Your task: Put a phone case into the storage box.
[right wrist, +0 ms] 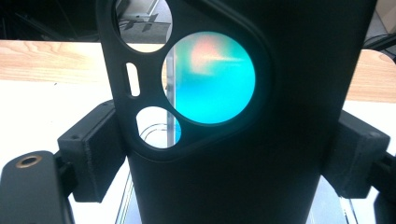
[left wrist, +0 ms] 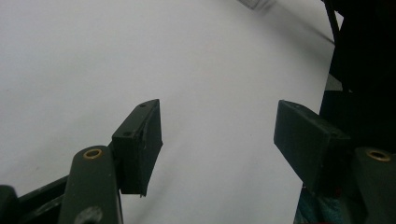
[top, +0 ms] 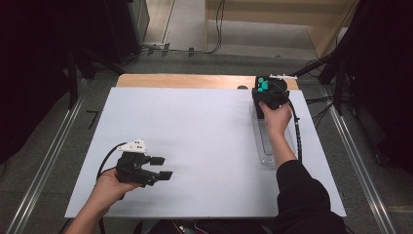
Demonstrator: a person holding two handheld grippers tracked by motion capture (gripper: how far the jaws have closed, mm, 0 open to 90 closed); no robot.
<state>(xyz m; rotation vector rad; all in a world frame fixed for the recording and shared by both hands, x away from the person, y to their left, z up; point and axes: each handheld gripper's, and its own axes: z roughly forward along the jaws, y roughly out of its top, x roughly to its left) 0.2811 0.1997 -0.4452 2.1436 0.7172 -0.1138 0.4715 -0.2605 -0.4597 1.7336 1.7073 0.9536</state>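
My right gripper [top: 266, 95] is at the far right of the white sheet [top: 195, 126], shut on a black phone case [top: 263, 87]. In the right gripper view the case [right wrist: 261, 177] stands upright between the two jaws of that gripper [right wrist: 224, 158], pressed from both sides. Its camera cut-outs show teal behind them. A clear plastic tray [top: 265, 148] lies under that hand, running toward the person. My left gripper [top: 161, 167] rests near the front left of the sheet. In its own view the left gripper [left wrist: 219, 140] is open, with bare white sheet between the jaws.
A strip of bare wooden table [top: 195, 80] runs along the far edge of the sheet. A small dark object [top: 242, 87] sits there, left of the case. A white piece [top: 282, 77] lies just behind the right gripper. Metal rails [top: 48, 161] flank the table.
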